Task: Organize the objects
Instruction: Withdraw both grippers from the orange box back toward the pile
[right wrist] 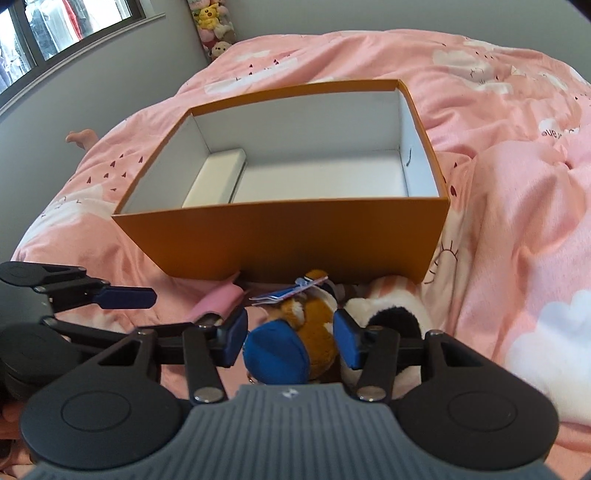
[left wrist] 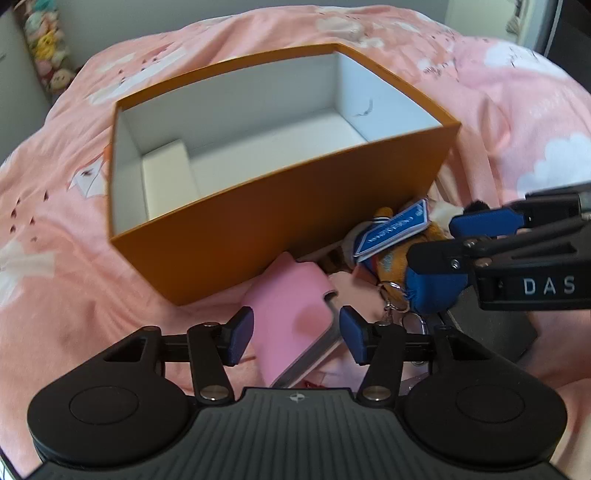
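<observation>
Left tongs [left wrist: 295, 334]: mine, released, blue pads spread to either side of the flat pink case [left wrist: 291, 317]; I cannot tell whether they touch it.
Right tongs [right wrist: 290, 338]: mine, spread around the small brown plush toy with a blue cap [right wrist: 295, 332]; I cannot tell whether the pads press it.
Pink case: lies on the bed, its far end against the near wall of the box.
Plush toy: on the bed just right of the pink case, a blue paper tag [left wrist: 393, 230] on top and a metal key ring [left wrist: 397, 302] at its near end.
Orange cardboard box with white lining [right wrist: 280, 236]: open-topped, standing far of both toys; a white inner block [right wrist: 216, 177] sits at its left end, the remaining floor bare.
White and black plush [right wrist: 391, 306]: right of the brown toy, close beside my right pad.
Pink printed bedspread [right wrist: 517, 221]: rumpled, rising in folds on the right; flatter on the left.
Room: the box's near wall closes off the far side.
Far corner: a stack of soft toys [right wrist: 212, 26] by the grey wall.
</observation>
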Tool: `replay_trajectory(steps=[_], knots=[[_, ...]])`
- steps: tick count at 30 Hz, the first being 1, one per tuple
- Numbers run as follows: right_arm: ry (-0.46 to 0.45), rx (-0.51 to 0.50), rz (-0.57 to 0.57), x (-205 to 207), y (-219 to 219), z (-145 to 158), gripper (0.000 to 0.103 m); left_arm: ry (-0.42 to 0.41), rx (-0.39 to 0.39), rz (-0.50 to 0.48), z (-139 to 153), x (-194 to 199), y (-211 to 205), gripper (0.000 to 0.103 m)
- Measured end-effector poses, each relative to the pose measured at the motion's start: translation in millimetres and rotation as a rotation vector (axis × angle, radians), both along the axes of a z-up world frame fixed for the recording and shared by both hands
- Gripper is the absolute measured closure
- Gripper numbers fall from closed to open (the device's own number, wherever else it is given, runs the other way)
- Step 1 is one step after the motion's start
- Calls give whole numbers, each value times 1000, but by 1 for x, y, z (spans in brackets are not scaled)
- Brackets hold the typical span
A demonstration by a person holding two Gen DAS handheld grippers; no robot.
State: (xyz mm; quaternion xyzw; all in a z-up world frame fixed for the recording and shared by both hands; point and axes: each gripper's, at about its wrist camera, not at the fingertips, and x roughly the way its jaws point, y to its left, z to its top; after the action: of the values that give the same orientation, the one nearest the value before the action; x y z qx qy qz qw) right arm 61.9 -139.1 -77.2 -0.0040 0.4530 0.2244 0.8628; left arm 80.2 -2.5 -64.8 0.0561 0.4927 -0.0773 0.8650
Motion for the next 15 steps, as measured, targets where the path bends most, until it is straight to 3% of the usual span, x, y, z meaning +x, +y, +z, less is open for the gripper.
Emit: replay_trajectory(steps=[9, 15], knots=[[25, 16, -11, 4, -9, -2, 49, 36, 52, -40, -12, 9, -19, 36], [65, -24, -18, -6, -15, 2, 49, -3, 38, -93, 8, -6, -20, 36]])
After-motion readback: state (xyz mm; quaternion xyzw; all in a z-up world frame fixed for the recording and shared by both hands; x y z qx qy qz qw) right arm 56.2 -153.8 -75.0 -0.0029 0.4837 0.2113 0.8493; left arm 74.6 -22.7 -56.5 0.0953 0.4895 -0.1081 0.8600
